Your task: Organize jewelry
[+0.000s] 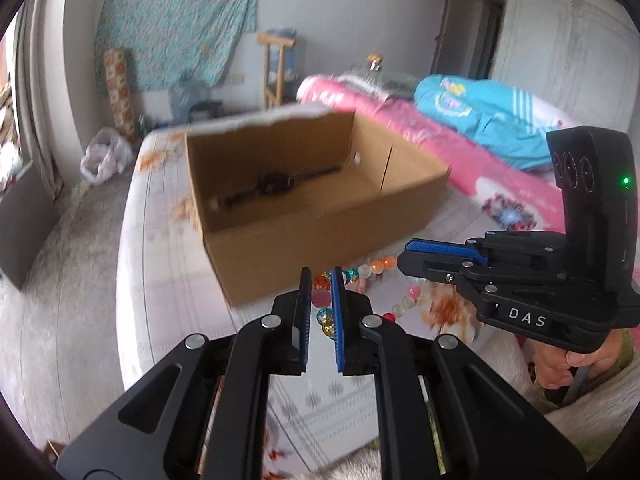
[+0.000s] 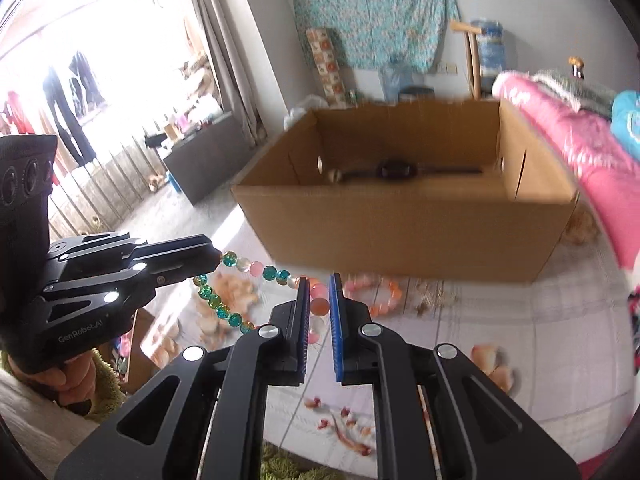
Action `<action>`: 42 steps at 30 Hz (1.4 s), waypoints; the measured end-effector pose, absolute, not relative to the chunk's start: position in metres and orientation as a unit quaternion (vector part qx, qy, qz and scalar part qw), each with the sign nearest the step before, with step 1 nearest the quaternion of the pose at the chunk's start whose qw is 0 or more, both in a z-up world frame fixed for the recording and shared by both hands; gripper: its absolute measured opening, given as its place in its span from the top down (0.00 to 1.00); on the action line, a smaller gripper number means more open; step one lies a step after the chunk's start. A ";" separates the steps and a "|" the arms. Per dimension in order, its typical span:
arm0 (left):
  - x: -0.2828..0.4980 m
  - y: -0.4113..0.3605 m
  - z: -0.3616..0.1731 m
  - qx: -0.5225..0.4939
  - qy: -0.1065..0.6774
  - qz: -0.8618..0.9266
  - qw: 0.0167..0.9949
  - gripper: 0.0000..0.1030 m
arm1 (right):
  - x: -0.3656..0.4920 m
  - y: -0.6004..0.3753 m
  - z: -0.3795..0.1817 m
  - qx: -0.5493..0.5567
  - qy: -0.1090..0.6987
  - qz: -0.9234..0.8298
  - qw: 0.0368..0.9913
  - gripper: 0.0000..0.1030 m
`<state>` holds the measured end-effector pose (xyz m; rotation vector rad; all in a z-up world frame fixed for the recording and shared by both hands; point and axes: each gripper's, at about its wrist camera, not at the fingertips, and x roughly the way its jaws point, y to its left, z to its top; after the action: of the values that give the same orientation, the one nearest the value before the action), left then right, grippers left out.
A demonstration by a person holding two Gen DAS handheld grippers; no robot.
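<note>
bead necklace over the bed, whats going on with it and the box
A person holds a gripper in each hand, and both are shut on one bead necklace of teal, pink and orange beads, strung between them above the bed. The left gripper has beads between its jaws, and the right gripper clamps another part of the strand. Just beyond stands an open cardboard box with a dark piece already lying inside. The necklace is not yet in the box.

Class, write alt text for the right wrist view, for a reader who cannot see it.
Two hand-held grippers, the right gripper and left gripper, each pinch a bead necklace strung between them above a patterned bed. Behind it stands an open cardboard box with a dark watch inside.
</note>
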<state>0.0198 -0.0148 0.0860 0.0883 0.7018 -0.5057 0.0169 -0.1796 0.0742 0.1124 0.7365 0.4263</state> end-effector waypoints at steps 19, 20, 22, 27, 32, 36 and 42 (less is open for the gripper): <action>0.185 -0.018 0.069 0.075 0.384 -0.212 0.896 0.91 | 0.227 -0.155 0.063 0.030 0.488 0.240 0.839 0.90; 0.190 -0.018 0.062 0.078 0.394 -0.207 0.892 0.91 | 0.228 -0.151 0.058 0.029 0.499 0.239 0.833 0.90; 0.193 -0.013 0.054 0.084 0.404 -0.195 0.890 0.91 | 0.235 -0.145 0.043 0.031 0.518 0.235 0.821 0.90; 0.195 -0.001 0.058 0.081 0.396 -0.173 0.898 0.81 | 0.240 -0.145 0.040 0.038 0.517 0.231 0.823 0.89; 0.186 0.010 0.070 0.062 0.373 -0.170 0.910 0.80 | 0.230 -0.167 0.055 0.058 0.486 0.219 0.844 0.83; 0.157 0.023 0.088 0.038 0.331 -0.197 0.922 0.75 | 0.197 -0.200 0.078 0.089 0.436 0.218 0.869 0.73; 0.091 0.024 0.089 0.006 0.302 -0.285 0.910 0.72 | 0.113 -0.245 0.082 0.143 0.381 0.266 0.874 0.70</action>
<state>0.0913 0.0243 0.0886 0.0133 0.6225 -0.5875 0.1132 -0.2450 0.0822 0.2986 0.7948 0.5561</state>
